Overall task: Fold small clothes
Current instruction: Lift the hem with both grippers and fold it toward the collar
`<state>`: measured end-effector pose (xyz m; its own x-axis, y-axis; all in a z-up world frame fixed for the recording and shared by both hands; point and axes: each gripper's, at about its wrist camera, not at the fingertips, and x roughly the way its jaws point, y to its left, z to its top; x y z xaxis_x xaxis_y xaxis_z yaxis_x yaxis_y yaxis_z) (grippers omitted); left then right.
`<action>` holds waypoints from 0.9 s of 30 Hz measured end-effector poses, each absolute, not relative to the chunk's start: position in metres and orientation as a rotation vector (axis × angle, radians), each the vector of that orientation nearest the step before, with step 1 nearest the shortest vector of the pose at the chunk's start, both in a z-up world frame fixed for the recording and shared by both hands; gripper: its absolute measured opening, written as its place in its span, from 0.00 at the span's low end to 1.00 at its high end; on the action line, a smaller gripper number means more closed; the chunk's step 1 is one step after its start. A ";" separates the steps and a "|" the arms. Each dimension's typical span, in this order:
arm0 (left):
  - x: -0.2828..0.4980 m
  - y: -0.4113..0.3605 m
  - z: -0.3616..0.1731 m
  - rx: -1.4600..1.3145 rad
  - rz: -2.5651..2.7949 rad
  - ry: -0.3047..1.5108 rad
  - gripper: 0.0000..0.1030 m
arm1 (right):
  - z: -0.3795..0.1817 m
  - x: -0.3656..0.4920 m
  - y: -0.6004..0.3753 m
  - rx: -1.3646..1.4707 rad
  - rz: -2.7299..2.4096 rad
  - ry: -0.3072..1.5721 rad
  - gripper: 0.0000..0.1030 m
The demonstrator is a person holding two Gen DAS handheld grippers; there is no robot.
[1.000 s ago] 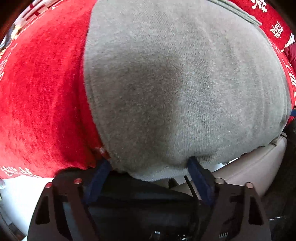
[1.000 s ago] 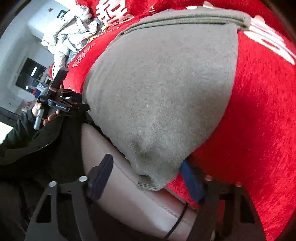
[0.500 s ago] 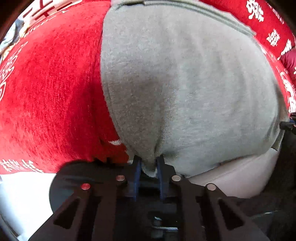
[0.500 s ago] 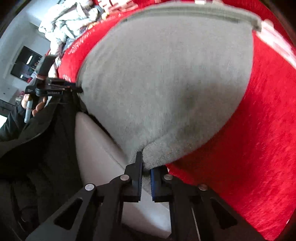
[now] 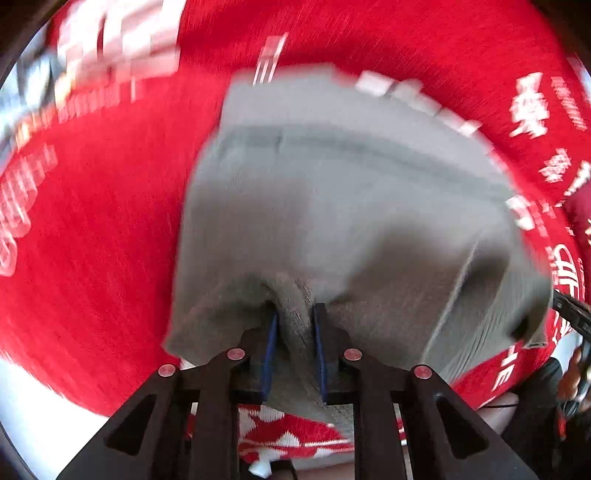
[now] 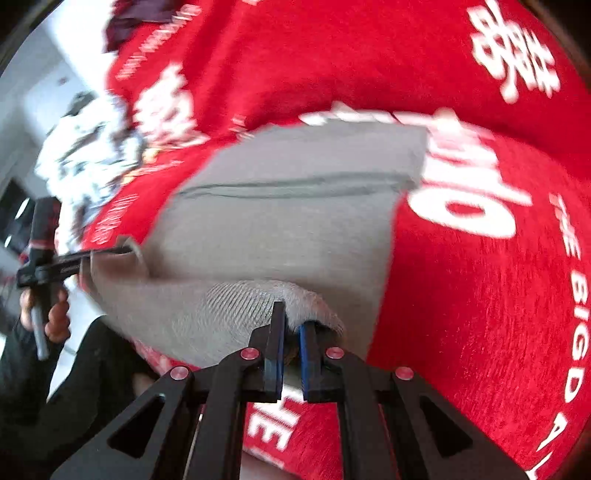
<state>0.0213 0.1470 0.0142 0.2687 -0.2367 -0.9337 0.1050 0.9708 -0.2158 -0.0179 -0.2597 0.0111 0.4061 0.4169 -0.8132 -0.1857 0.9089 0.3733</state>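
Note:
A grey knit garment [image 5: 332, 206] lies on a red cloth with white lettering [image 5: 92, 240]; its near edge is lifted off the cloth and curls over. My left gripper [image 5: 294, 314] is shut on a bunch of the near hem at its left corner. My right gripper [image 6: 291, 325] is shut on the near hem at the other corner of the garment [image 6: 280, 229]. The left gripper shows in the right wrist view [image 6: 107, 252], clamped on the garment's far corner. Both views are motion-blurred.
The red cloth [image 6: 480, 295] covers the whole work surface. A pile of white patterned clothes [image 6: 85, 155] and a dark garment [image 6: 133, 18] lie at the far left. The person's dark sleeve and hand [image 6: 48, 321] are at the left edge.
Both grippers went from open around the hem to shut on it, then lifted the near edge up and forward over the garment. The garment's far waistband edge has come into view.

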 end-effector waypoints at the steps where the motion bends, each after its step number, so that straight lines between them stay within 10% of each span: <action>1: 0.014 0.151 0.020 -0.153 -0.237 1.238 0.23 | 0.004 -0.017 -0.259 0.267 0.383 1.117 0.11; 4: -0.007 0.164 0.025 -0.225 -0.275 1.254 0.87 | 0.003 -0.031 -0.261 0.275 0.409 1.105 0.35; 5: -0.012 0.168 0.023 -0.258 -0.282 1.243 0.90 | 0.005 -0.037 -0.262 0.274 0.419 1.092 0.51; 7: -0.023 0.173 0.022 -0.306 -0.300 1.241 0.90 | 0.010 -0.048 -0.263 0.289 0.429 1.059 0.64; 22: -0.001 0.143 -0.021 -0.475 -0.353 1.315 0.90 | 0.016 -0.111 -0.171 -0.560 0.375 0.807 0.64; 26: -0.002 0.134 -0.018 -0.438 -0.391 1.331 0.54 | -0.003 -0.108 -0.160 -0.679 0.357 0.787 0.60; 27: -0.002 0.131 -0.019 -0.417 -0.386 1.338 0.49 | -0.006 -0.105 -0.162 -0.671 0.362 0.791 0.44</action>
<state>-0.0024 0.1315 -0.0187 0.1900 -0.4969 -0.8467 0.0307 0.8650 -0.5008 -0.1051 -0.1621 -0.0059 0.6581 0.0535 -0.7510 -0.5332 0.7374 -0.4147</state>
